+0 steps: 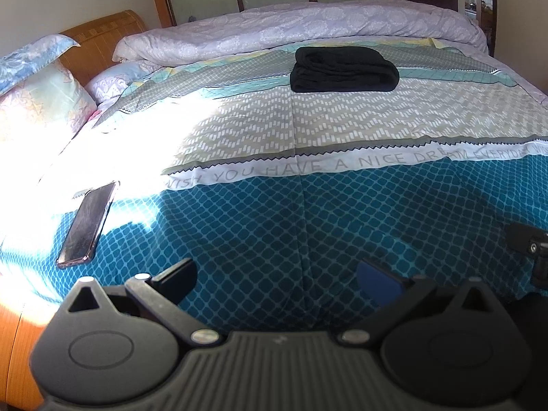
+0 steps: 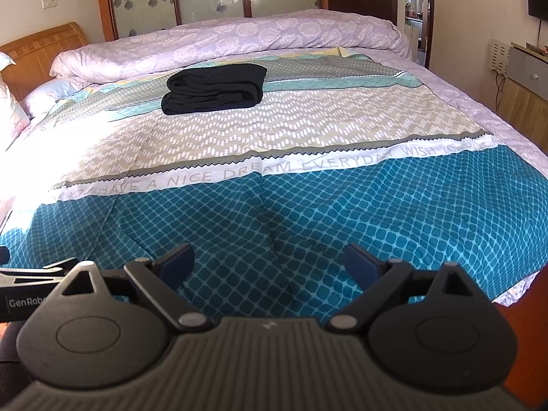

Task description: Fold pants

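Black pants (image 1: 344, 70) (image 2: 215, 89) lie folded into a compact stack on the far part of the bed, resting on the patterned sheet (image 1: 274, 212) (image 2: 274, 205). My left gripper (image 1: 277, 279) hovers low over the teal near part of the sheet, open and holding nothing. My right gripper (image 2: 269, 262) is likewise open and empty over the teal area, well short of the pants. Part of the right gripper's body (image 1: 529, 250) shows at the right edge of the left wrist view, and the left one's body (image 2: 24, 284) at the left edge of the right wrist view.
A smartphone (image 1: 87, 222) lies on the sheet's near left in bright sunlight. A rolled lilac quilt (image 1: 301, 27) runs along the bed's far side. Pillows (image 1: 37, 96) and a wooden headboard (image 1: 102, 37) are at left. A cabinet (image 2: 524, 92) stands right of the bed.
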Motion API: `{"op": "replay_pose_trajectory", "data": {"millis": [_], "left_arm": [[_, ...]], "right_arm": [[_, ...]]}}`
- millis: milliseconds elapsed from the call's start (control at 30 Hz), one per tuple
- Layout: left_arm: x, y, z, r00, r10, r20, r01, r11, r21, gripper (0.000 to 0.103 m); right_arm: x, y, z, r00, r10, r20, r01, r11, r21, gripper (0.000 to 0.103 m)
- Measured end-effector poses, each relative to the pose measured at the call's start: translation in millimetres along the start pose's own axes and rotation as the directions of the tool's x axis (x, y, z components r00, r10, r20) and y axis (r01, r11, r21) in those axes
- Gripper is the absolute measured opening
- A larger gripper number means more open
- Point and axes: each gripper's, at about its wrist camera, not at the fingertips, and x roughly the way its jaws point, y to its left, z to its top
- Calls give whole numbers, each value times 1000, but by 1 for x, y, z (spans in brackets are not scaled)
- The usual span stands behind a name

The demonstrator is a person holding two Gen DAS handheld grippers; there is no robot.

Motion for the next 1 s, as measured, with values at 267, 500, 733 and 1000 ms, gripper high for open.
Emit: {"op": "replay_pose_trajectory", "data": {"millis": [267,500,733,1000], "left_arm": [[-1,2,1,1000,5,-1,-5,1000,-7,103],[0,2,1,1000,9,-4,-9,1000,-8,103],[1,1,0,1000,13,-7,-13,1000,-5,103],[5,1,-1,999,29,-16,-29,1000,5,103]], "right_arm": [[0,-2,1,1000,-1,3,1,1000,3,96],[0,-2,1,1000,0,3,0,1000,5,96],[0,-2,1,1000,0,2,0,1000,5,96],[2,-3,0,1000,3,-7,-3,1000,-3,96]]}}
